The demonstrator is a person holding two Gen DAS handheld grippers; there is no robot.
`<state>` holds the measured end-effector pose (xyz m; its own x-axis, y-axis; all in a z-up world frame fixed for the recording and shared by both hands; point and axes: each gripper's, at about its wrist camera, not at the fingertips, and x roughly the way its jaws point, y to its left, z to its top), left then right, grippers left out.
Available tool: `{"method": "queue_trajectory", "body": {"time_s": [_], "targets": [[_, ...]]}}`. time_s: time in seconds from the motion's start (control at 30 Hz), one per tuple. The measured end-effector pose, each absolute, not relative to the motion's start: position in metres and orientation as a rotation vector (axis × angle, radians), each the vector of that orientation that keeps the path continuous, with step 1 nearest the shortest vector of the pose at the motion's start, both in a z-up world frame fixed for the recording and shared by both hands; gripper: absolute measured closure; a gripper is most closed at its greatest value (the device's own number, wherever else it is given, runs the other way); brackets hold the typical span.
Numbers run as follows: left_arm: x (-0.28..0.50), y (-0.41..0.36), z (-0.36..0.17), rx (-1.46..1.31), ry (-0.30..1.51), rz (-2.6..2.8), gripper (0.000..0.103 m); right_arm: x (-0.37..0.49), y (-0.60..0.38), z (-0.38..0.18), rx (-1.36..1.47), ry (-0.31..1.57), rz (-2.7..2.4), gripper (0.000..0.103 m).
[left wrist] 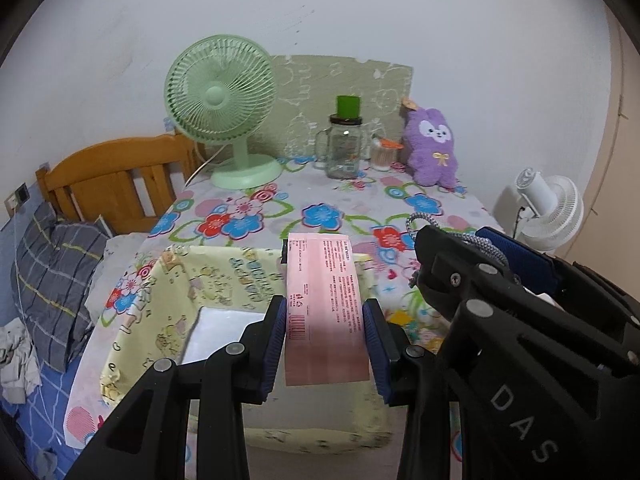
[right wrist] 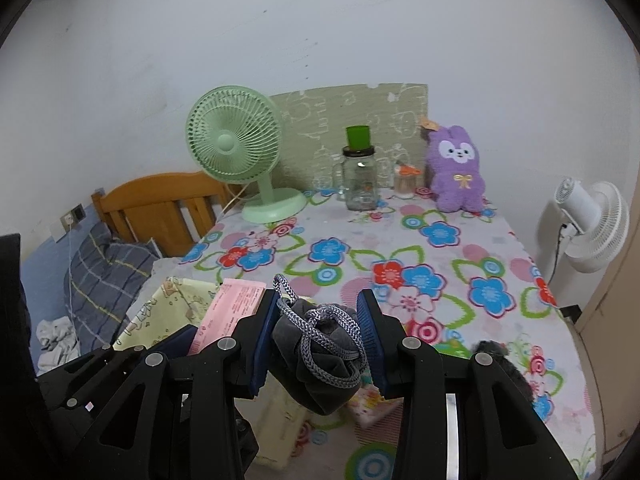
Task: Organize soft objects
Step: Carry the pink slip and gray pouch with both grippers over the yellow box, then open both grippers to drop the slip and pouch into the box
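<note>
My left gripper [left wrist: 326,308] is shut on a flat pink printed pack [left wrist: 324,264], which hangs over a yellow cartoon-print fabric box [left wrist: 208,280] with a white bottom. My right gripper [right wrist: 319,300] is shut on a dark grey soft pouch [right wrist: 320,372] whose grey braided drawstring [right wrist: 332,324] loops over it. In the left wrist view the right gripper [left wrist: 472,244] sits just right of the pink pack. The right wrist view shows the pink pack [right wrist: 232,308] and the yellow box [right wrist: 172,300] at lower left. A purple plush bunny [left wrist: 432,148] [right wrist: 458,168] stands at the table's far right.
The table has a flowered cloth [right wrist: 420,264]. At the back stand a green desk fan [left wrist: 224,112], a glass jar with a green lid [left wrist: 346,144] and a small cup [left wrist: 384,154]. A white fan [right wrist: 592,224] stands right of the table, a wooden bed with a checked pillow [left wrist: 52,272] left. Something dark and fuzzy [right wrist: 496,352] lies near the front.
</note>
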<state>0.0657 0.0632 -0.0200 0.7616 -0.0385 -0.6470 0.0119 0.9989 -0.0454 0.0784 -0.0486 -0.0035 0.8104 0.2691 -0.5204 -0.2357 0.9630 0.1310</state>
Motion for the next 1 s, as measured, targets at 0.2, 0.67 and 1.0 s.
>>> {"method": "queue_trajectory", "body": {"time_s": [0.2, 0.67, 1.0], "targets": [[0.075, 0.084, -0.025, -0.055, 0.723, 0.004, 0.064, 0.092, -0.025, -0.007, 0.043, 0.584, 0.305, 0.060], [0.101, 0.120, -0.053, -0.058, 0.808, 0.057, 0.063, 0.126, 0.015, -0.029, 0.017, 0.660, 0.346, 0.059], [0.104, 0.134, -0.064, -0.093, 0.851, 0.063, 0.034, 0.138, 0.030, -0.044, -0.027, 0.720, 0.348, 0.028]]}}
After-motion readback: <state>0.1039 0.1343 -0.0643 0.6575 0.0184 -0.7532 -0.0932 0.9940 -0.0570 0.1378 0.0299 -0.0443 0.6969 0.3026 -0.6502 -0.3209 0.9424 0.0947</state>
